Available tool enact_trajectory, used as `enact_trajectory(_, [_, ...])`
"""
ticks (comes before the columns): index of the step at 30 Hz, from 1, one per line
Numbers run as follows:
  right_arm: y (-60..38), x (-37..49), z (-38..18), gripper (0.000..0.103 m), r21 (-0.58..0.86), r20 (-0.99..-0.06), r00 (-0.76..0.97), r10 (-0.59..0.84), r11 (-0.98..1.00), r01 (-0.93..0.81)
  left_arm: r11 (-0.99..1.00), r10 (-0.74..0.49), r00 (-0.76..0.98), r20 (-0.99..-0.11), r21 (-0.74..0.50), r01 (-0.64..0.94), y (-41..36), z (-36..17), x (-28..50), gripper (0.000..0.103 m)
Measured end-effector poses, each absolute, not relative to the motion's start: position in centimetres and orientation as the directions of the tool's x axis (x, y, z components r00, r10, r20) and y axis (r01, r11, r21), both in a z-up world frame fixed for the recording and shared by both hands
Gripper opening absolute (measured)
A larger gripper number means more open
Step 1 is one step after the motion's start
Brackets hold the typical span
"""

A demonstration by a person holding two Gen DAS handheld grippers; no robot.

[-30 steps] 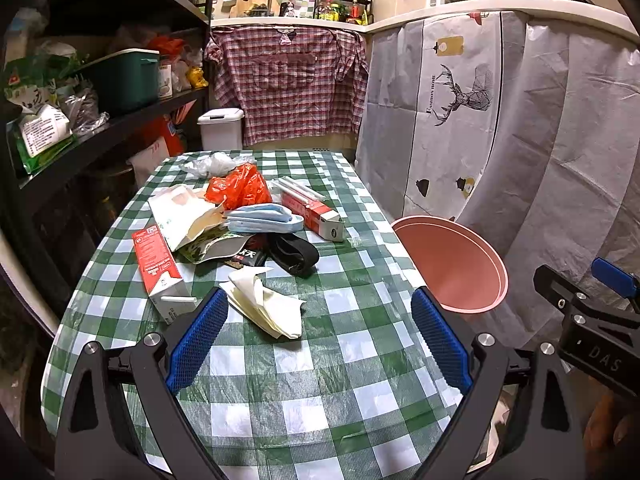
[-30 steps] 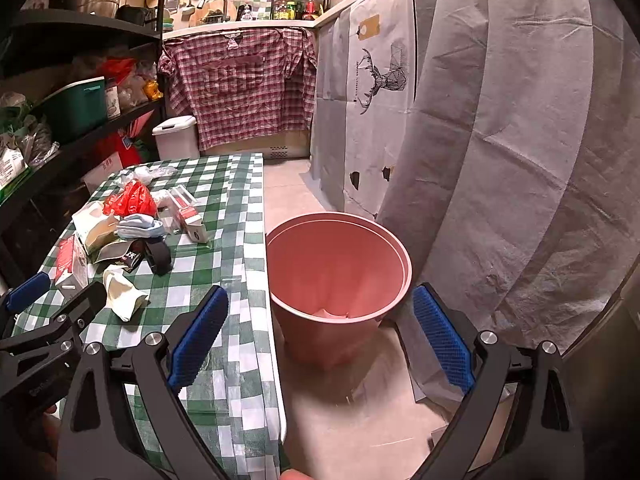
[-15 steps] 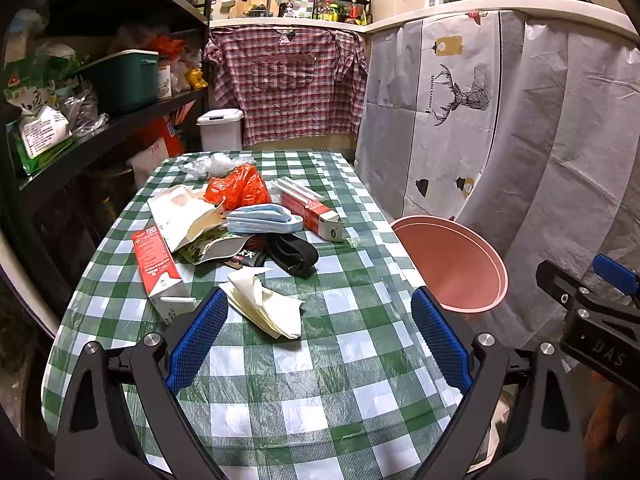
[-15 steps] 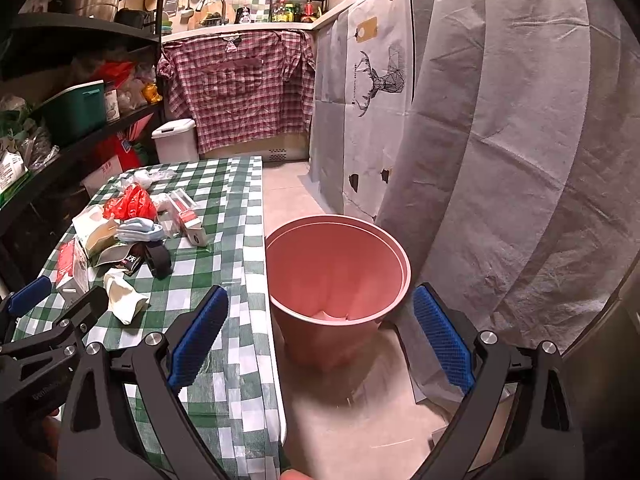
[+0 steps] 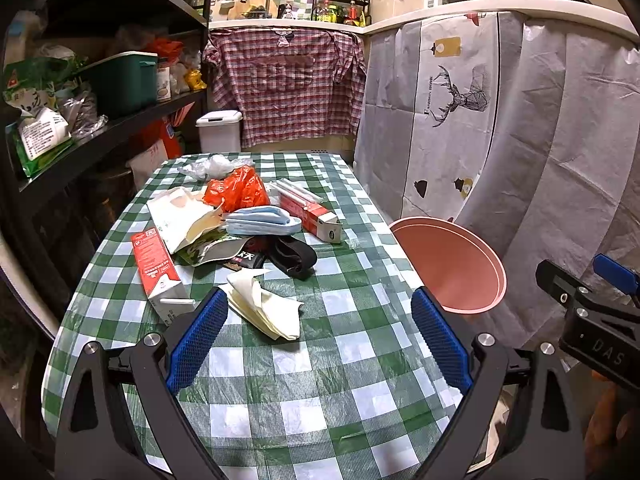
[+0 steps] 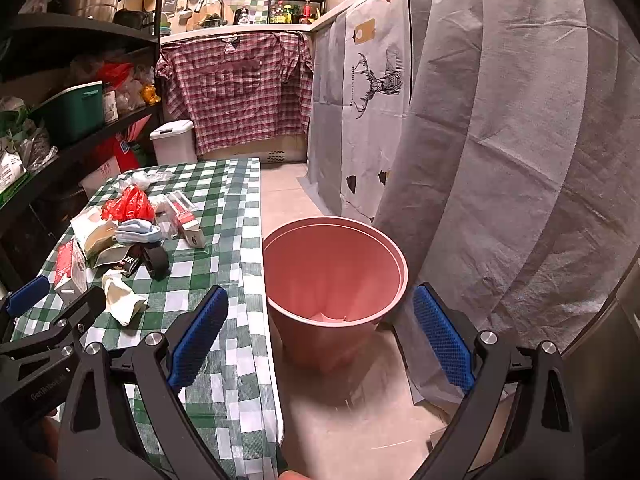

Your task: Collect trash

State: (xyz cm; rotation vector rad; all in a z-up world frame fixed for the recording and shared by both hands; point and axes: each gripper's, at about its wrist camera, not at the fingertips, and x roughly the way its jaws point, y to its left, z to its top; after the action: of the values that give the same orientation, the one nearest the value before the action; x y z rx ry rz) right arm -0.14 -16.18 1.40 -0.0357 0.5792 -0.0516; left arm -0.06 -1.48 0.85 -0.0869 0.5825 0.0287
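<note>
A pile of trash lies on the green checked table point(image 5: 304, 368): a crumpled white napkin point(image 5: 268, 308), a red and white carton point(image 5: 158, 270), a black band point(image 5: 294, 256), a blue face mask point(image 5: 262, 220), an orange plastic bag point(image 5: 236, 190) and a red box point(image 5: 310, 212). My left gripper point(image 5: 318, 336) is open and empty, just short of the napkin. A pink bin point(image 6: 334, 268) stands on the floor right of the table. My right gripper point(image 6: 320, 340) is open and empty, above the bin's near side. The napkin also shows in the right wrist view point(image 6: 122, 298).
Dark shelves point(image 5: 100, 120) full of goods run along the table's left side. A grey curtain point(image 6: 500, 160) hangs right of the bin. A small white lidded bin point(image 5: 220, 130) stands beyond the table's far end. The right gripper shows at the left wrist view's right edge point(image 5: 592, 312).
The right gripper has drifted slightly away from the table, so the bin sits a little more to the left in its view. The left gripper has hardly moved.
</note>
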Motion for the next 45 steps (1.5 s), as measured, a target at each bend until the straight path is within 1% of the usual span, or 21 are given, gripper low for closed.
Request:
enact_trajectory(27, [-16.4,0.0,1.4,0.092,-0.048,-0.546,0.836,-0.057,0.998,0.037,0.997,0.001,0.843,-0.538,-0.068,-0.044,-1.9,1.3,-0.2,0.09])
enact_trajectory(29, [-16.4,0.0,1.5,0.091,-0.045,-0.544,0.838,-0.052,0.998,0.033,0.997,-0.005,0.845,-0.534,-0.072,-0.04,-1.9,1.3,-0.2,0.089])
enact_trajectory(31, [-16.1,-0.2,1.9,0.09,-0.04,-0.535,0.844,-0.047,0.999,0.03,0.997,-0.013,0.848,-0.53,-0.075,-0.032,-1.9,1.4,-0.2,0.085])
enact_trajectory(33, [-16.2,-0.4,2.7,0.085,-0.034,-0.516,0.855,-0.044,0.999,0.031,0.997,-0.019,0.853,-0.522,-0.07,-0.02,-2.0,1.5,-0.3,0.079])
enact_trajectory(35, [-16.2,-0.6,3.6,0.084,-0.026,-0.502,0.864,-0.036,0.999,0.026,0.997,-0.022,0.857,-0.515,-0.07,-0.017,-1.9,1.8,-0.5,0.076])
enact_trajectory(37, [-15.8,-0.7,4.3,0.081,-0.023,-0.503,0.864,-0.02,1.0,0.01,0.997,-0.03,0.858,-0.513,-0.076,-0.011,-1.7,2.0,-0.7,0.068])
enact_trajectory(39, [-15.5,-0.6,4.9,0.071,-0.025,-0.504,0.864,-0.014,1.0,0.002,0.998,-0.029,0.858,-0.513,-0.068,-0.008,-1.5,2.1,-0.8,0.064])
enact_trajectory(40, [-15.4,-0.4,5.4,0.069,-0.017,-0.512,0.859,0.004,1.0,-0.014,0.998,-0.023,0.856,-0.516,-0.064,-0.012,-1.3,2.1,-0.8,0.06])
enact_trajectory(42, [-14.9,-0.3,6.5,0.059,-0.023,-0.501,0.865,0.012,0.999,-0.027,0.997,-0.004,0.851,-0.526,-0.066,-0.036,-0.7,2.4,-0.8,0.059])
enact_trajectory(43, [-14.7,-0.4,7.3,0.057,-0.028,-0.481,0.876,0.017,0.999,-0.035,0.996,0.002,0.85,-0.527,-0.072,-0.047,-0.4,2.6,-0.7,0.058])
enact_trajectory(45, [-14.2,-0.2,8.4,0.048,-0.029,-0.456,0.889,0.033,0.998,-0.052,0.994,0.017,0.849,-0.528,-0.082,-0.071,0.4,3.1,-0.6,0.056])
